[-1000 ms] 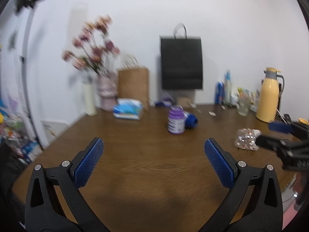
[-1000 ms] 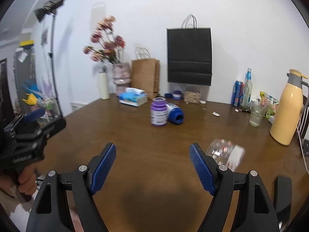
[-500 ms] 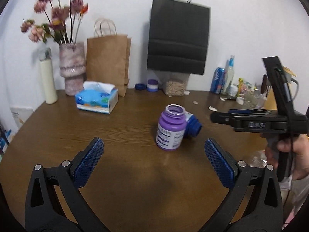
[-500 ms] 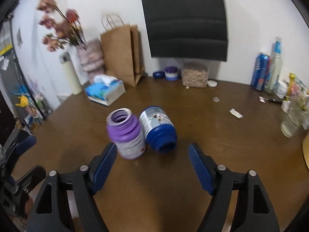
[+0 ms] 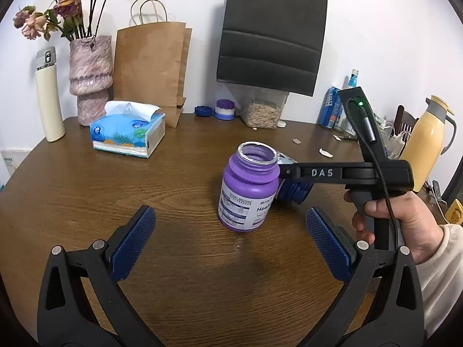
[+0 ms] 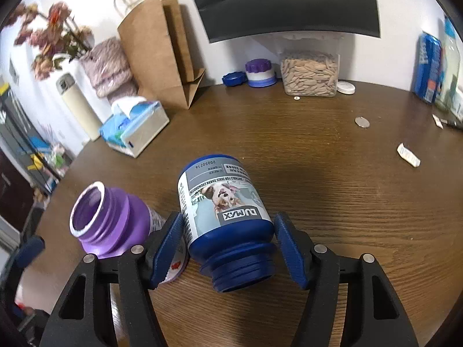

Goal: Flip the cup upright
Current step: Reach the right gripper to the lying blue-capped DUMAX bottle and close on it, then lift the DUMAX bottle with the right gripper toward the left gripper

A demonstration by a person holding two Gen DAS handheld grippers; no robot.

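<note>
The blue cup (image 6: 225, 211), a lidless blue bottle with a dog label, lies on its side on the wooden table (image 6: 332, 173), mouth towards the right wrist camera. My right gripper (image 6: 227, 218) straddles its body, with both blue pads against its sides. In the left wrist view the right gripper (image 5: 282, 172) reaches in from the right, held by a hand (image 5: 399, 225), and the blue cup (image 5: 293, 192) shows just below it. A purple bottle (image 5: 249, 190) stands upright and open-mouthed, touching the blue cup's left side. My left gripper (image 5: 228, 214) hangs open just in front of the purple bottle (image 6: 110, 219).
A tissue box (image 5: 127, 133), pink vase (image 5: 89, 75) and brown paper bag (image 5: 150, 66) stand at the back left. A jar of seeds (image 5: 262, 114) and bottle caps sit under a black bag. A yellow thermos (image 5: 425, 144) is at the right edge. A coin (image 6: 362, 122) lies behind the cup.
Both grippers moved in towards the two bottles. The right gripper lowered around the lying blue cup and its jaws narrowed onto it. The left gripper stayed open.
</note>
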